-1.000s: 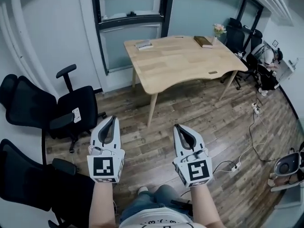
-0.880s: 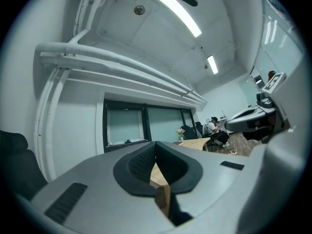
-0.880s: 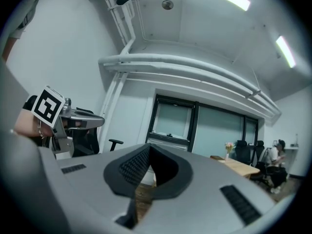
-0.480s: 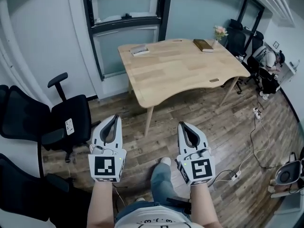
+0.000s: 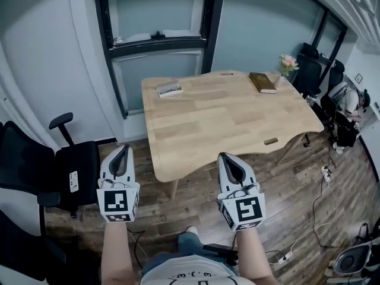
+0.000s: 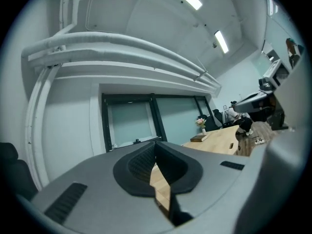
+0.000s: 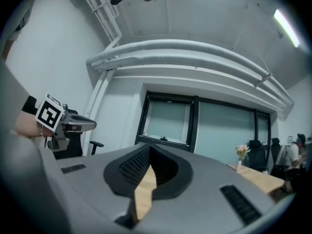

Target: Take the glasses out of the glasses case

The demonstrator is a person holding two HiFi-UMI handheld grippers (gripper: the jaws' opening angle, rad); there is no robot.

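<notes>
A small grey glasses case [image 5: 169, 88] lies closed near the far left corner of the light wooden table [image 5: 225, 123]. My left gripper [image 5: 123, 148] is held level over the floor, just left of the table's near corner. It is shut and holds nothing. My right gripper [image 5: 227, 157] hovers at the table's near edge, also shut and empty. Both are well short of the case. In the left gripper view the left gripper [image 6: 155, 144] shows its pads together. The right gripper [image 7: 148, 147] shows the same in the right gripper view.
A brown book [image 5: 262, 82] and a small vase of flowers [image 5: 289, 62] sit at the table's far right. Black office chairs [image 5: 41, 165] stand at the left, and more chairs [image 5: 323, 70] at the right. Cables and a power strip [image 5: 285, 256] lie on the wooden floor.
Both grippers and the head have moved forward toward the table, which now lies closer and larger in view. Both grippers stay shut and empty.
</notes>
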